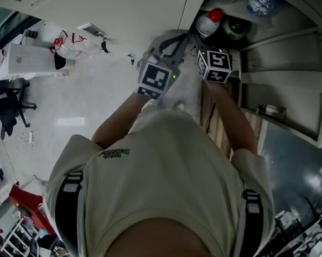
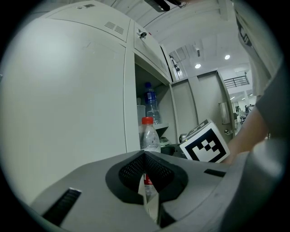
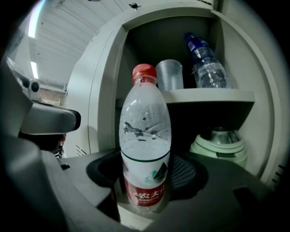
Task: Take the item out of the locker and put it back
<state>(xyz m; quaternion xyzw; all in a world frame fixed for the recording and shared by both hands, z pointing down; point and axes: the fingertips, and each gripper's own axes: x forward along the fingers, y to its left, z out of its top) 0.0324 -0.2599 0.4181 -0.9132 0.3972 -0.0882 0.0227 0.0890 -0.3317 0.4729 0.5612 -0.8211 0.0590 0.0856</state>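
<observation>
Presently jaws of the right gripper [image 3: 144,192] stand open around the clear, red-capped plastic bottle [image 3: 145,131] upright in the pale metal locker [image 3: 106,90], left gripper [image 2: 145,168] closed, empty; a lopsided squeeze could topple it

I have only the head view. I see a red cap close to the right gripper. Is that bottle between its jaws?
Observer: Yes, the red-capped bottle stands upright between the jaws of the right gripper. Whether the pads press it, I cannot tell.
Operator: What stands on the shelf behind it?
Observer: A clear cup, beside a blue-capped bottle.
</observation>
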